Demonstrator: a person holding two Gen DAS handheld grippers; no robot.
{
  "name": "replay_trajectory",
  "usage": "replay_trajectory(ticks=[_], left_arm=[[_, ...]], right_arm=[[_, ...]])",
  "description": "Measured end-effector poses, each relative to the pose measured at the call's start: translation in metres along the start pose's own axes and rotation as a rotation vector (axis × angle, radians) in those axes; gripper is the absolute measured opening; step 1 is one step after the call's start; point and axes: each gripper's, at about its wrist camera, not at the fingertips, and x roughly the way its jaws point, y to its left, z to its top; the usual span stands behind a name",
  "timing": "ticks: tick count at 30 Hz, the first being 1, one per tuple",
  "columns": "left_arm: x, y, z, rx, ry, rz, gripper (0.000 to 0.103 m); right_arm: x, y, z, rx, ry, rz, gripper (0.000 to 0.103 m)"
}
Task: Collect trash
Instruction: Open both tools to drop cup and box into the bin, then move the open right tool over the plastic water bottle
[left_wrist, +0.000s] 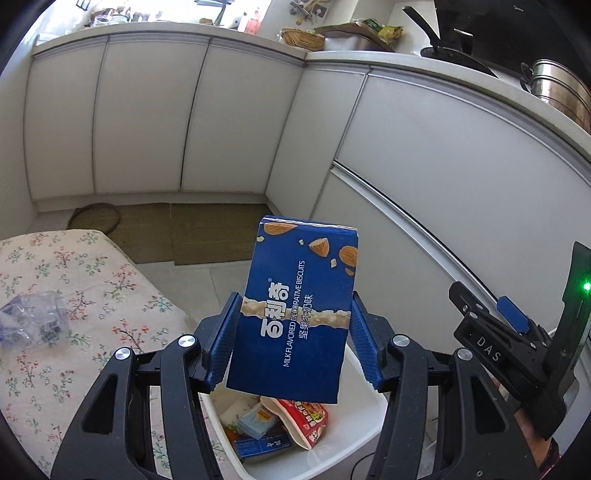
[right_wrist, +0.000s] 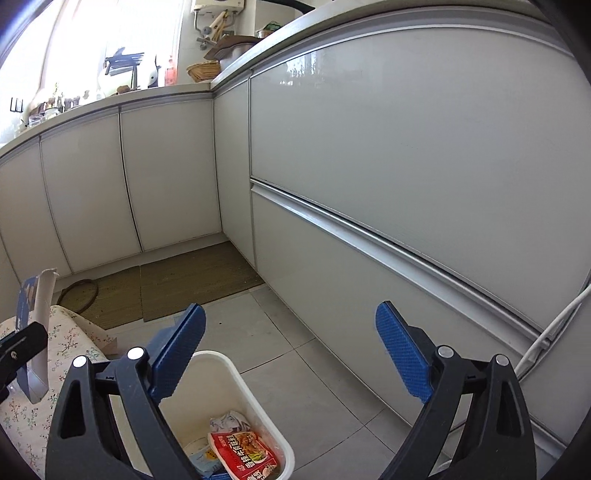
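My left gripper is shut on a blue biscuit box and holds it upright just above the white trash bin. The bin holds a red snack packet and other wrappers. In the right wrist view the same box shows edge-on at the far left. My right gripper is open and empty above the bin, whose red packet shows inside. The right gripper also shows at the right edge of the left wrist view.
A table with a floral cloth stands left of the bin, with a crumpled clear plastic bag on it. White kitchen cabinets run behind and to the right. Brown mats lie on the tiled floor. A white cable hangs at the right.
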Motion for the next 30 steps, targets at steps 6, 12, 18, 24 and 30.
replay_trajectory(ticks=[6, 12, 18, 24, 30], left_arm=[[0.027, -0.003, -0.013, 0.013, 0.089, -0.047, 0.058], [0.026, 0.007, -0.017, -0.011, 0.111, -0.03, 0.071], [0.014, 0.027, -0.013, -0.062, 0.117, 0.042, 0.076], [-0.009, 0.068, -0.015, -0.121, 0.133, 0.161, 0.077], [-0.037, 0.126, -0.023, -0.154, 0.181, 0.307, 0.082]], right_arm=[[0.004, -0.005, 0.0, -0.003, -0.001, -0.041, 0.093], [-0.001, 0.004, 0.006, 0.014, 0.001, -0.026, 0.094], [-0.007, 0.033, 0.005, -0.035, -0.001, 0.008, 0.096], [-0.013, 0.076, 0.006, -0.072, 0.005, 0.078, 0.096], [-0.023, 0.144, -0.008, -0.17, 0.007, 0.189, 0.096]])
